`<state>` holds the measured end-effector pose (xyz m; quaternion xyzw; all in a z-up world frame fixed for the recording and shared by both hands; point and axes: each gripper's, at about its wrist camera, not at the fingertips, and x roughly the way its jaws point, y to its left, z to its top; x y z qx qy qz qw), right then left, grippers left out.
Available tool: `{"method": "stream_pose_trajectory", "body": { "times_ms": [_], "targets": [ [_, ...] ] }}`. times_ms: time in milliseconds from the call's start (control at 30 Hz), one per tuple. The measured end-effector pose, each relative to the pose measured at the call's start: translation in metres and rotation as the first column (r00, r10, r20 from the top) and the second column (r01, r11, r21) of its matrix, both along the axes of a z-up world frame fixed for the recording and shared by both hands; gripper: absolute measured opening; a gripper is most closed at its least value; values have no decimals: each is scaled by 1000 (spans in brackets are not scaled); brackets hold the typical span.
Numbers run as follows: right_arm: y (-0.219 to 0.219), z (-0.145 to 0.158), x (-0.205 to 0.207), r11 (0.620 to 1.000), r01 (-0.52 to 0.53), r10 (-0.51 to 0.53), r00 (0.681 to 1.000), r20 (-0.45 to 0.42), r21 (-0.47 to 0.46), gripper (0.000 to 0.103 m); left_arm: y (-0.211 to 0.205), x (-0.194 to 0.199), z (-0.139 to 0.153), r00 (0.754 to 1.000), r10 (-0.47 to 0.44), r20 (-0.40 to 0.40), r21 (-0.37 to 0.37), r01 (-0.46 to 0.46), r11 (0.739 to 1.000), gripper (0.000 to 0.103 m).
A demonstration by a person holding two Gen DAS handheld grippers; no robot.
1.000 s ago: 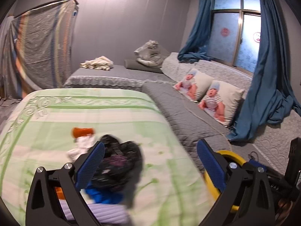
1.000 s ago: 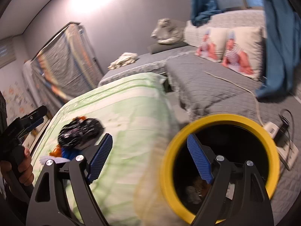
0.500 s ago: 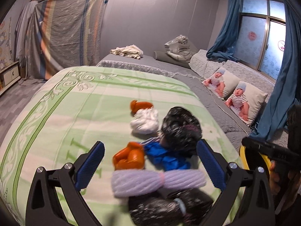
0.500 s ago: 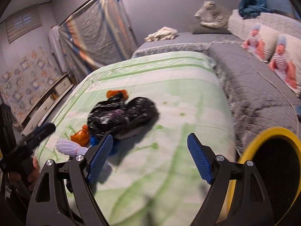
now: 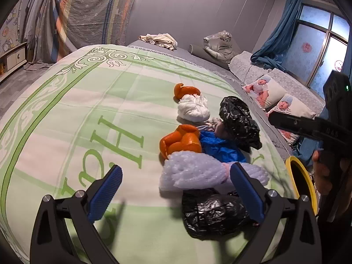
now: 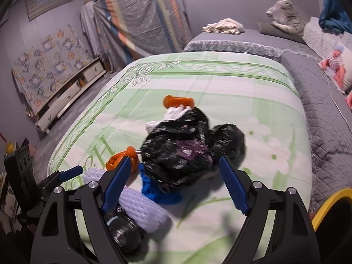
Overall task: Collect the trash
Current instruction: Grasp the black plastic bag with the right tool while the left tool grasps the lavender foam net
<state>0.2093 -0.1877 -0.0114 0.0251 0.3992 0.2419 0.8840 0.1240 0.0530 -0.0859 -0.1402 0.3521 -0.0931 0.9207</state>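
left claw: released, foam net between its fingers | right claw: released, black bag just ahead | bin: right of it

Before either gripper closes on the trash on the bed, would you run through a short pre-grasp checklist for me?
1. Left gripper open and empty: ok.
2. Right gripper open and empty: ok.
3. White foam net lies between the left fingers: ok, not yet gripped.
4. Large black bag ahead of the right gripper: ok, though blurred.
5. Yellow-rimmed bin beside the bed: ok.
6. Room left in the bin: cannot tell.
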Motion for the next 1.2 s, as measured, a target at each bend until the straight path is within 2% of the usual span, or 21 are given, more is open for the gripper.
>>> {"method": "stream_pose_trajectory", "body": {
  "times_ms": [200, 367, 467, 600, 733, 900, 1100, 1167, 1200],
  "targets": [
    [30, -4, 17, 997, -54, 52, 998, -38, -61, 78, 1, 5, -7, 1000, -20, -8, -18, 20, 1000, 95],
    [52, -11, 27, 984, -49, 45, 999, -25, -171, 78, 1, 15, -13, 999, -38, -38, -35, 36, 999, 93],
    [54, -17, 33, 974, -25, 24, 1000, -8, -226, 77, 0, 19, -15, 997, -53, -56, -59, 50, 997, 87],
    [51, -26, 44, 972, -12, 6, 1000, -24, -235, 74, -3, 22, -17, 995, -72, -64, -74, 67, 995, 70],
    [47, -32, 50, 975, 4, -9, 1000, -24, -222, 62, -12, 25, -18, 992, -105, -69, -72, 100, 992, 51],
    [42, -38, 55, 979, 18, -27, 999, -41, -204, 50, -25, 26, -17, 987, -141, -71, -55, 138, 989, 40],
    [30, -41, 58, 983, 38, -49, 997, -56, -178, 25, -36, 19, -13, 987, -151, -62, -20, 150, 988, 27],
    [24, -40, 57, 985, 50, -60, 997, -56, -163, 11, -33, 17, -10, 988, -145, -59, -26, 143, 989, 25],
    [21, -40, 57, 987, 58, -67, 996, -58, -153, 11, -31, 16, -9, 989, -138, -59, -30, 137, 990, 24]
  ]
}}
